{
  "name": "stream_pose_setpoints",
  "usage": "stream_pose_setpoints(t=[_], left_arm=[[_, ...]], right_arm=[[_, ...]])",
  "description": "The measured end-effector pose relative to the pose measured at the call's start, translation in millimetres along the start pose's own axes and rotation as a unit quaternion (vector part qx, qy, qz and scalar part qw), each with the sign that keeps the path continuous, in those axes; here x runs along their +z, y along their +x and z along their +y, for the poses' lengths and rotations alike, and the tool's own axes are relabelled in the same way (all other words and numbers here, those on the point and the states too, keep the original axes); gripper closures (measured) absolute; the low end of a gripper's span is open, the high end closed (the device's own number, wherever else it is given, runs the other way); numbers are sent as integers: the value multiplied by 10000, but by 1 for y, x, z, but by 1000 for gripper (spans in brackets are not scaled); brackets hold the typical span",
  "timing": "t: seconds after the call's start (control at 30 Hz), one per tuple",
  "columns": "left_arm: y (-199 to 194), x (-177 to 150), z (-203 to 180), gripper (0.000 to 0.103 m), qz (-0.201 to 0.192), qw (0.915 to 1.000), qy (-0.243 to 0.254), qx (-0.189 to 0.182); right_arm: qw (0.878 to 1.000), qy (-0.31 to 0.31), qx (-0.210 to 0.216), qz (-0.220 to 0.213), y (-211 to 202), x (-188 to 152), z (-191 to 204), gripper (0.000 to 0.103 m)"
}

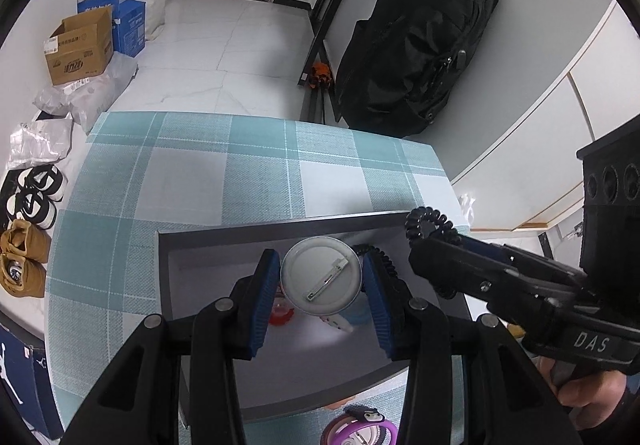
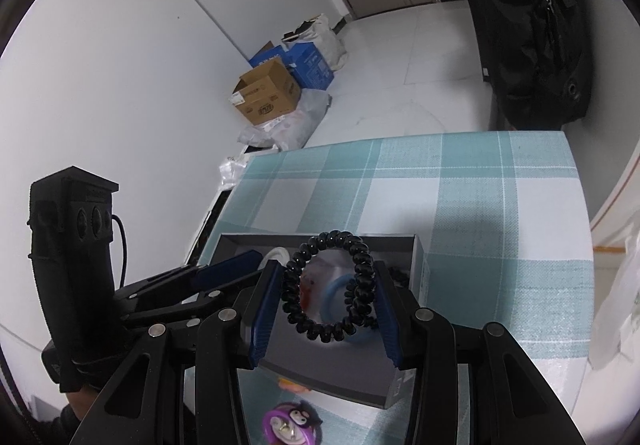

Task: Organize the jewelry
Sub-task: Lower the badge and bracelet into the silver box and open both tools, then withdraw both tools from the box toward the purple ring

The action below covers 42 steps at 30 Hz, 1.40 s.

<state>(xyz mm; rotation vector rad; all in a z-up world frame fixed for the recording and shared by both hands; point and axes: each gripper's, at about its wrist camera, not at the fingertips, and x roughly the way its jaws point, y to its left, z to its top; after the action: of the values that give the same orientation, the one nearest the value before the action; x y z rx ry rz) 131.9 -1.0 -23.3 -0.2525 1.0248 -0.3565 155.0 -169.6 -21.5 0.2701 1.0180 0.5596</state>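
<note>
My left gripper (image 1: 322,263) is shut on a round white pin badge (image 1: 320,277), which shows its back with the pin clasp. It hangs over an open grey box (image 1: 168,245) on the checked tablecloth. My right gripper (image 2: 328,273) is shut on a black spiral hair tie (image 2: 330,285) and holds it over the same box (image 2: 420,273). In the left wrist view the right gripper (image 1: 424,245) comes in from the right with the hair tie (image 1: 430,223) at its tip. Inside the box lie a red item (image 1: 280,315), a light blue ring (image 2: 336,293) and another black coil (image 1: 382,257).
A purple round item (image 1: 356,429) lies on the teal checked cloth (image 1: 240,173) in front of the box. A black backpack (image 1: 416,53) hangs beyond the table's far right corner. Cardboard boxes (image 1: 80,45), bags and shoes (image 1: 24,253) are on the floor to the left.
</note>
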Motion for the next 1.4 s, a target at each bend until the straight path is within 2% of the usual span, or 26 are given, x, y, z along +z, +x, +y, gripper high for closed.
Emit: stream_pose_setpoints(t=[0.33,0.57,0.67,0.7,0.73,0.8,0.97,1.17,1.3,1.4], left_arm=[[4,-1,0,66,-28,9999,3,-114],[10,-3,4,64,193,9997,-156,-26],[7,-4,-1,53,139,9999,-13,7],[5,-5,-4,41,91,9999,69,102],[3,-6,-4,36,56,9998,118,158],[0,-7,-4,36,-13,9995,188,269],[-8,-10,7,36,-68,9994,44,344],[-24,-17,18,36,-270,9992,-146,250],[-33,-21,16,36,-409,9988,-104,229],[-40,-26,11,36,-473,9988,-20,123]], right_arm=[[9998,181,25,-102,2,6,-1,58],[9995,308,-26,-73,3,1,-6,57],[9993,361,-105,-72,3,1,-7,53],[9991,391,-125,-66,3,1,-8,53],[9991,417,-83,-71,3,2,-8,52],[9991,420,-79,-82,2,2,-7,47],[9994,263,-18,-231,-6,0,-2,41],[9985,114,-113,-520,-26,-5,-1,33],[9976,-6,-219,-662,-35,-10,-1,31],[9966,-97,-307,-755,-40,-15,2,23]])
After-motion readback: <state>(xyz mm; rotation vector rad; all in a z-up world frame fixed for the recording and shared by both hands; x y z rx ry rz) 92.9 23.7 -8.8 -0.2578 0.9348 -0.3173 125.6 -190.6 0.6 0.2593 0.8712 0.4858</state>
